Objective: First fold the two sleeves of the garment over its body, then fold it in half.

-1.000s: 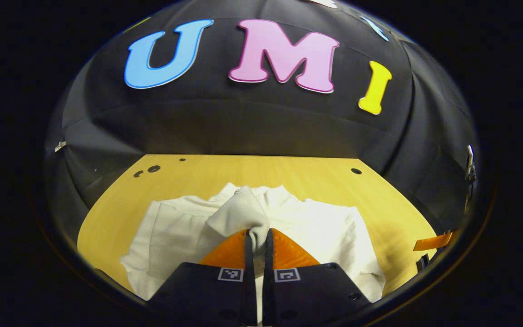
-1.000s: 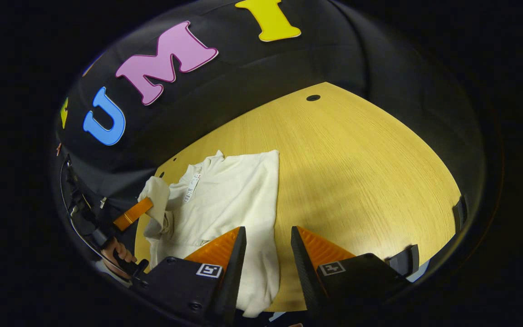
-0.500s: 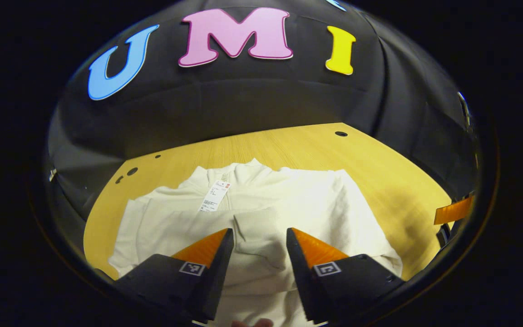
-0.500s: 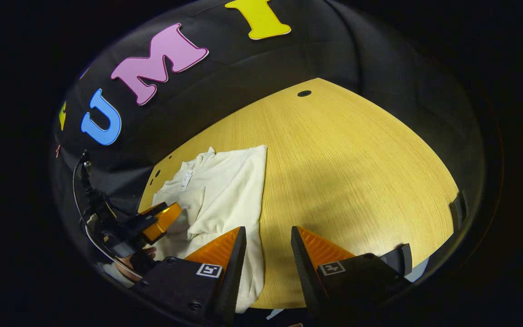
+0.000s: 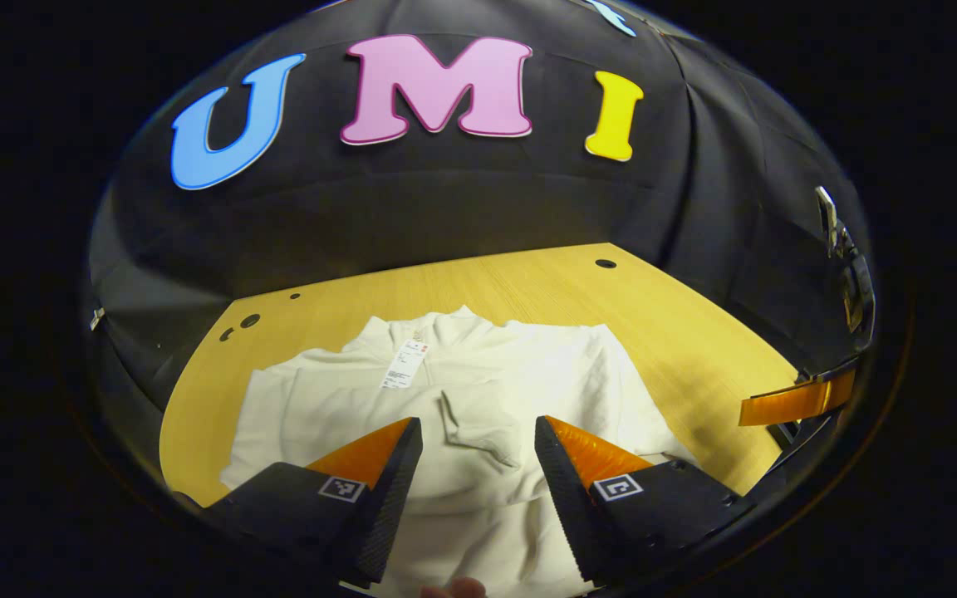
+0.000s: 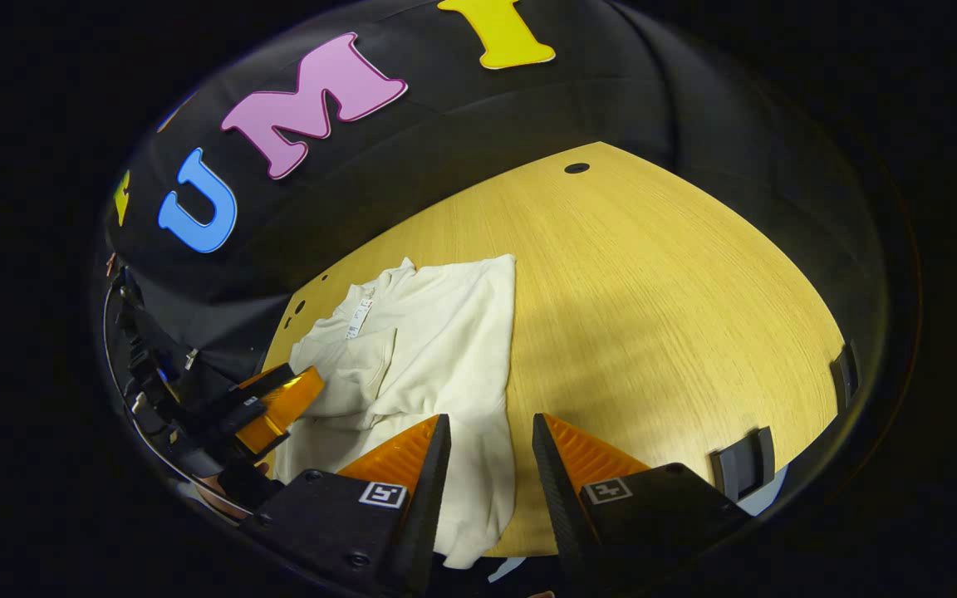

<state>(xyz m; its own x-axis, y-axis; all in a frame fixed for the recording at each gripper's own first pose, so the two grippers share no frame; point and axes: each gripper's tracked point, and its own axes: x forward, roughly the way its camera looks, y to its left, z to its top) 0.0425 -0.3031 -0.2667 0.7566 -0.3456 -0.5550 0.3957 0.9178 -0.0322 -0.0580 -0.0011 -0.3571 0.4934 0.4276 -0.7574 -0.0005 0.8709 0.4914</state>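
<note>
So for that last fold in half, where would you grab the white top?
Probably at the bottom hem of the white top, the edge nearest the claws, coming in low from the near side. Both sleeves already lie over the body and the collar points away, so lifting the hem toward it halves the top.
</note>
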